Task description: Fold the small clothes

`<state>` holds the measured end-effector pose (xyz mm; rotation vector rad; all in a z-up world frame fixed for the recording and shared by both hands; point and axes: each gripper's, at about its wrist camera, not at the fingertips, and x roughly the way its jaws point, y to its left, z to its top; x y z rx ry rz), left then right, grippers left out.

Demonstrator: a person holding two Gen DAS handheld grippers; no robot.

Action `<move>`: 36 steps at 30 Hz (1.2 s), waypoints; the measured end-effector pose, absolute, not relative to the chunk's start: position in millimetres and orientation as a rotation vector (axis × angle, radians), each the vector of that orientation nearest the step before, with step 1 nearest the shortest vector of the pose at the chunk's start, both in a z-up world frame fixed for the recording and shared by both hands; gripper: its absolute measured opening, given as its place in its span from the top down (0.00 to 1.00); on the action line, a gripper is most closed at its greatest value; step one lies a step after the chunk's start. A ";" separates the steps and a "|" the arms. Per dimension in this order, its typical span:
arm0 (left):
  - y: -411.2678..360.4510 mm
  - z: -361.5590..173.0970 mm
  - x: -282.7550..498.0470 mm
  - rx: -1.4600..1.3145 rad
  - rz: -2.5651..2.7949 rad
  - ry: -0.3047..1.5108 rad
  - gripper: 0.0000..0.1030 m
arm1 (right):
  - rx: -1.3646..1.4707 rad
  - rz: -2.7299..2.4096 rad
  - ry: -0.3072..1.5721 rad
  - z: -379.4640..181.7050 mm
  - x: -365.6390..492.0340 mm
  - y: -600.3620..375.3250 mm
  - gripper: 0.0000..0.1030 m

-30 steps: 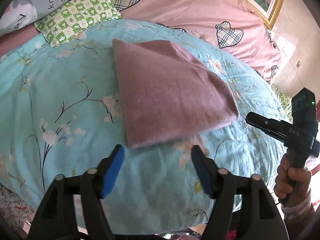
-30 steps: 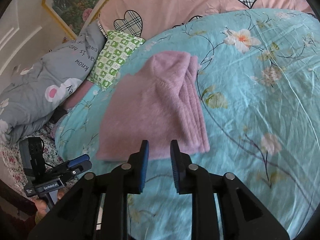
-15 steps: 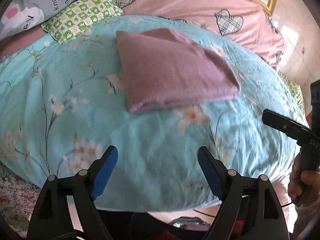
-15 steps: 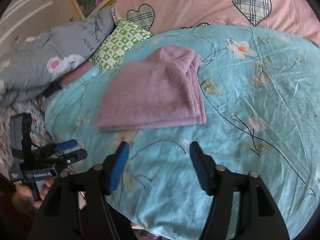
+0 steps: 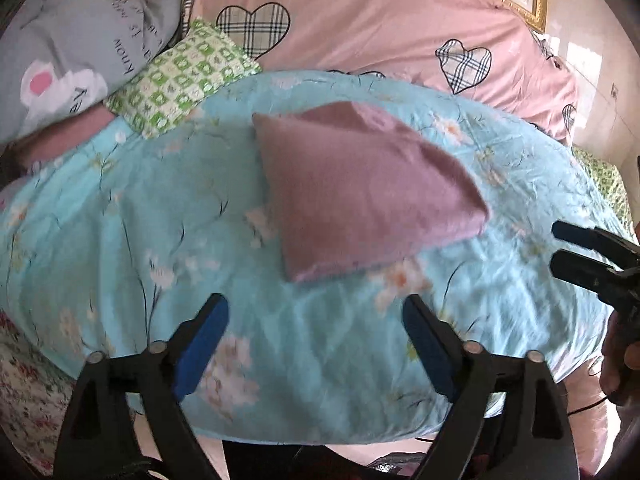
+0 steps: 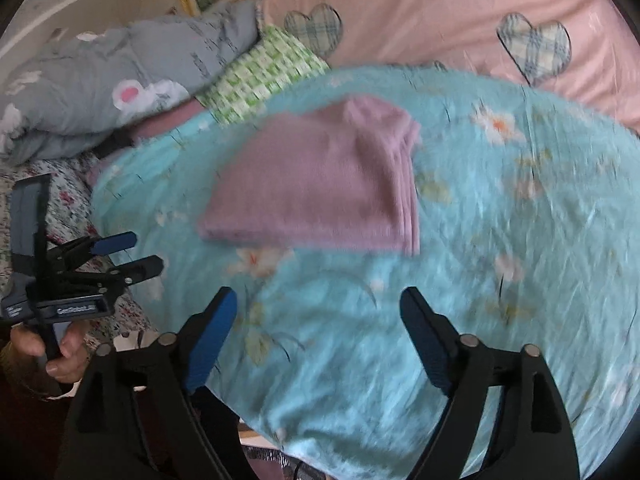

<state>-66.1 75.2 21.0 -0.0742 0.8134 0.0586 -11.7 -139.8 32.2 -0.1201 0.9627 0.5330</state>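
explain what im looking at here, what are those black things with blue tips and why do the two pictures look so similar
No robot here: a person holds a hand-held claw in each hand, and each claw carries a wide-angle camera looking forward along its two fingers. One picture comes from the left claw, the other from the right claw, so both show the same bed from slightly different sides. Each also catches the other claw at its edge, gripped by a hand.

On the blue floral cover lies a folded mauve garment. Behind it are a green checked pillow, a grey quilt and pink bedding with plaid hearts.

Nothing is held. Both claws have just been opening and stand wide, short of the garment, with nothing between the blue pads.
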 end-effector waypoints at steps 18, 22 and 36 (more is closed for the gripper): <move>79.8 -4.7 -28.4 -0.040 0.121 0.858 0.05 | -0.155 0.561 1.042 5.5 33.6 -113.6 0.01; 83.1 -9.1 -19.7 -0.041 0.129 0.862 0.05 | -0.132 0.546 1.065 -7.2 44.2 -110.8 0.01; 88.8 -7.7 8.5 -0.053 0.141 0.875 0.04 | -0.193 0.536 1.075 -16.7 67.0 -92.5 0.01</move>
